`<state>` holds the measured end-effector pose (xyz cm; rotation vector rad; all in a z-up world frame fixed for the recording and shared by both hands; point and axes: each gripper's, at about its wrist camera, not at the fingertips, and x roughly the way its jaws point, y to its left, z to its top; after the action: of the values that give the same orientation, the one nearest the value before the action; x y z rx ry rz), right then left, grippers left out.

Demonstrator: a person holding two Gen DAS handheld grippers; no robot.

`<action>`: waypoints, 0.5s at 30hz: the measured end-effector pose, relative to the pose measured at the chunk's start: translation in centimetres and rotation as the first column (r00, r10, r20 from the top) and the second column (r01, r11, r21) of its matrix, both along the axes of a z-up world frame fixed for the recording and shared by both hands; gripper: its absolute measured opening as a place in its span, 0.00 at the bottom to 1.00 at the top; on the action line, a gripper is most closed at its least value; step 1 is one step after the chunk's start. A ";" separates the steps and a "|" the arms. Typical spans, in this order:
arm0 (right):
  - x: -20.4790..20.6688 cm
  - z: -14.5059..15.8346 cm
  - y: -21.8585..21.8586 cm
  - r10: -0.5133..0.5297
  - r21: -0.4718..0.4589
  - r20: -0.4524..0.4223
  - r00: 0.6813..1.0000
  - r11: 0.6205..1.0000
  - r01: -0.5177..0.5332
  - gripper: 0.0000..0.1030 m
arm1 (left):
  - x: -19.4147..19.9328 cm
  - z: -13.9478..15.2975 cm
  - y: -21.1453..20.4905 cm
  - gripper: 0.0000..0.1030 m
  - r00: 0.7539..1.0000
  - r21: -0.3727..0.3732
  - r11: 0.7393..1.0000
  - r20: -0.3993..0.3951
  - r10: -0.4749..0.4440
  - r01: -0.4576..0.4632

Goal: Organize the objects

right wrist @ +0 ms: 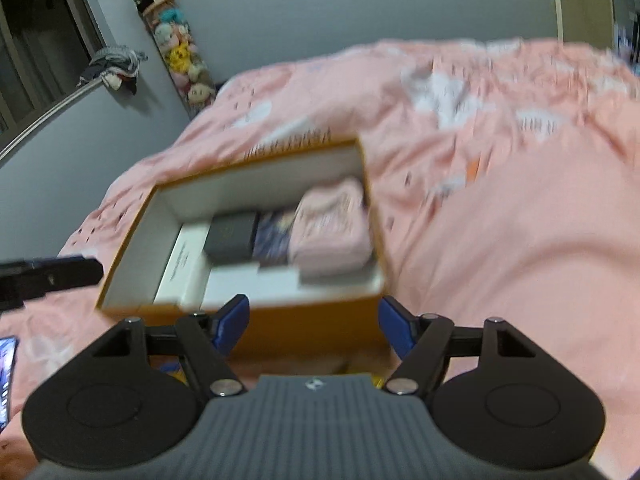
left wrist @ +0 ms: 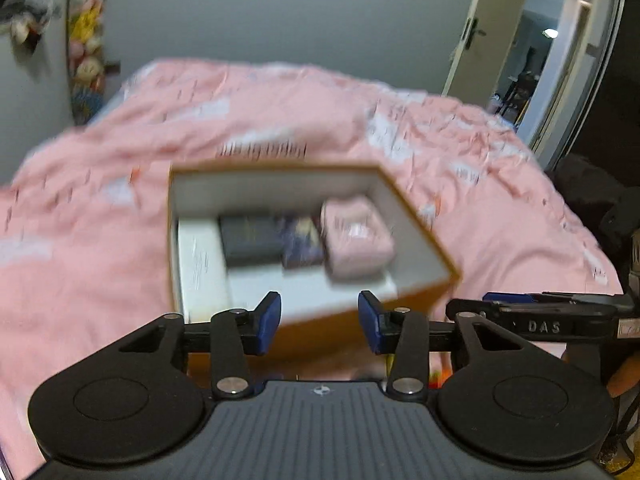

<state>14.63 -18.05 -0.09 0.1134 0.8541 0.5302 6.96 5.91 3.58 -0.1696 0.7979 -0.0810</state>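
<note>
An orange cardboard box with a white inside lies open on the pink bedspread; in the right wrist view the box sits at centre left. It holds a dark grey case, a dark blue patterned item and a pink pouch, side by side along its far wall. The pink pouch lies against the right wall. My left gripper hovers open just before the box's near wall, nothing between its blue pads. My right gripper is also open and empty at the near wall.
The pink bedspread spreads all around the box. A phone lies at the left edge of the bed. A column of plush toys hangs on the grey wall. A doorway opens at the far right.
</note>
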 end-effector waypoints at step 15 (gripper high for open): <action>-4.9 -5.7 0.3 -0.064 -0.142 -0.197 0.978 0.989 0.036 0.38 | -0.5 -9.5 -2.5 0.30 0.981 -0.035 0.997 -0.181 -0.072 0.067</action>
<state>9.75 -17.74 -5.76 0.0624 1.0800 0.4157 6.50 3.44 -5.95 -0.1780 0.9857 -0.1443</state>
